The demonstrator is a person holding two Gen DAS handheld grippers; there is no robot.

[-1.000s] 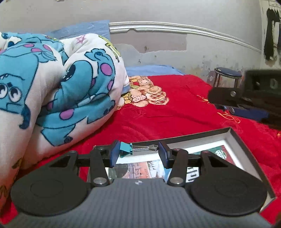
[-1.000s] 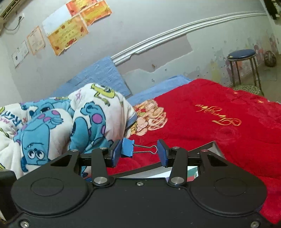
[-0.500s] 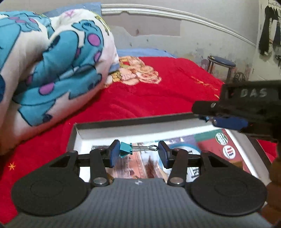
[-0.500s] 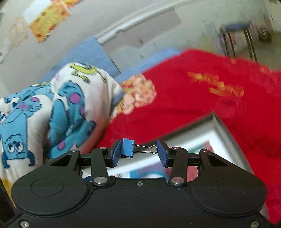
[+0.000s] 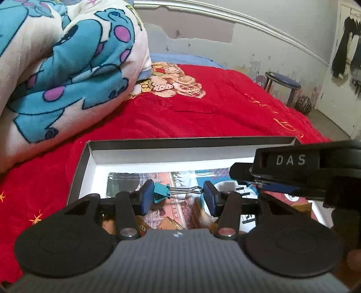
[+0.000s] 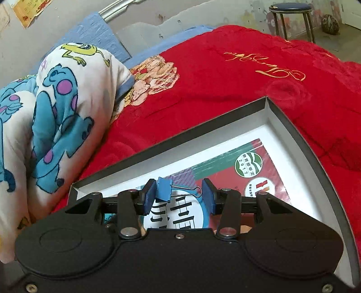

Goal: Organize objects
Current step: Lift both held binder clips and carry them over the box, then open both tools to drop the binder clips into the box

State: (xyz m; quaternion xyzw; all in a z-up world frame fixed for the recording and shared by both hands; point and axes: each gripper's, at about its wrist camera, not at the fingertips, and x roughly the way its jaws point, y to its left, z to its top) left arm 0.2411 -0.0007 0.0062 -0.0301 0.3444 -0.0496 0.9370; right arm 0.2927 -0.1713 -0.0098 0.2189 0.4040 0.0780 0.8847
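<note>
Box: a shallow open box (image 5: 90, 153) with dark outer walls and a white inside lies on the red bedspread (image 5: 203, 117), below and ahead of both pairs of fingers.
Box contents: printed books lie flat on its bottom; a red and green book cover (image 6: 255, 162) with round badges lies just beyond the right gripper's fingers, and a cover with building pictures (image 5: 178, 211) lies under the left gripper's fingers.
Left gripper: the left gripper (image 5: 178, 195) hangs over the box and points down at a slant toward its inside.
Left fingers: they grasp a teal binder clip (image 5: 161, 194); the clip body presses on the left finger pad and the wire handles reach the right pad.
Right gripper: the right gripper (image 6: 178, 195) also hangs over the box, tilted downward; in the left wrist view its black body marked DAS is at the right of the left fingers.
Right fingers: they grasp a blue binder clip (image 6: 164, 189); its body sits against the left pad and the wire loop touches the right pad.
Clip places: both clips are between the pads, above the books, not lying in the box.
Surroundings: a folded cartoon blanket (image 6: 56, 112) lies far left of the fingers; a round stool (image 6: 291, 13) stands far ahead to the right.
</note>
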